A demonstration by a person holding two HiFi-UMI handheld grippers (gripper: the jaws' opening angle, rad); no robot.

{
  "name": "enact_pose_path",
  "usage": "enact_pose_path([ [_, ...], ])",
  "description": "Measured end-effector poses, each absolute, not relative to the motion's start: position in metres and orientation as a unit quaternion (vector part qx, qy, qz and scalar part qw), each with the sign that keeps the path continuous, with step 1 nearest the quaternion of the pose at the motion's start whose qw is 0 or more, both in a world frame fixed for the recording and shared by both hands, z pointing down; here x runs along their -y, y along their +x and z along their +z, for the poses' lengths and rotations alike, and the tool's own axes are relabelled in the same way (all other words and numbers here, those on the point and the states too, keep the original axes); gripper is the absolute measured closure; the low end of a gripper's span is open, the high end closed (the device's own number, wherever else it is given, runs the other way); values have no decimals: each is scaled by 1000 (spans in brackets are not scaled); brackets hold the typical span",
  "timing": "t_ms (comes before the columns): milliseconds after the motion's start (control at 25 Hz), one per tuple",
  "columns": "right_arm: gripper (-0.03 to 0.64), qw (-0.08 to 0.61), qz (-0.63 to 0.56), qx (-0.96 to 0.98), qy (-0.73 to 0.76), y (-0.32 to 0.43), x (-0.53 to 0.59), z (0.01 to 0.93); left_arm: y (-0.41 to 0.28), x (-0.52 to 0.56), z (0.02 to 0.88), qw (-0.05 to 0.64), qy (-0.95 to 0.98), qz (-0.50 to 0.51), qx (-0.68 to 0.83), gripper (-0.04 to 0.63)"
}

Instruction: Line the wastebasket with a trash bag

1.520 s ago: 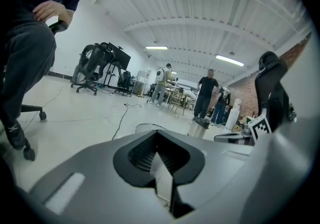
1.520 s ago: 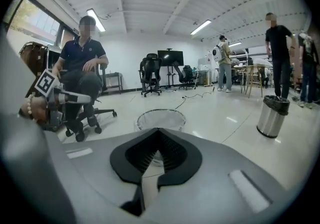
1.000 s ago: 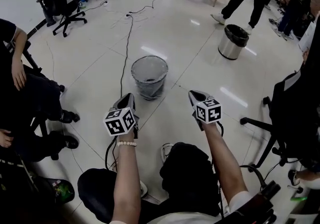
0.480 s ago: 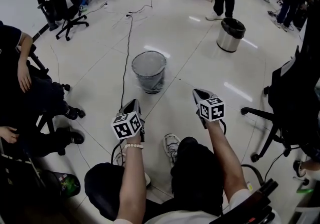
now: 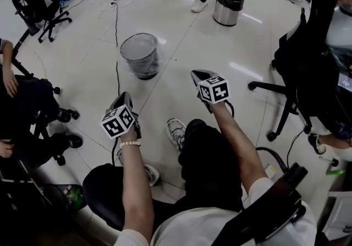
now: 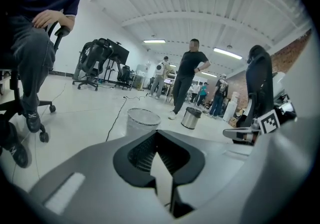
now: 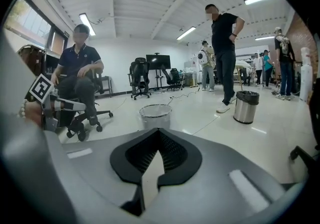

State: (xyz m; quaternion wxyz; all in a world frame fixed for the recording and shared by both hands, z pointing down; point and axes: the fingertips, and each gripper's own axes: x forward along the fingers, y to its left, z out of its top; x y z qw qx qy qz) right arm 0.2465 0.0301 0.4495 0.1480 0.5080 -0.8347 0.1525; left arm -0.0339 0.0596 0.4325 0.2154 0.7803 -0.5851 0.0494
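Wastebasket point(image 5: 140, 56) upright on open floor point(image 5: 181, 38), black cable point(image 5: 116, 41) just beside

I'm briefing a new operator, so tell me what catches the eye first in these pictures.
Both claws fill the head view's foreground, left claw and right claw shut and empty above the pale floor. Ahead of them stands a grey mesh wastebasket, seemingly unlined, beside a black cable. Farther right is a steel bin with a dark liner.
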Motion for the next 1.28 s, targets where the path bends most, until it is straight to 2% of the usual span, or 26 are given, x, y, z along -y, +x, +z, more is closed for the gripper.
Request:
enact_pose_path([
  [1280,617,151,145,831,515,236,13,426,-36,-14,417,217,788,33,575,584],
])
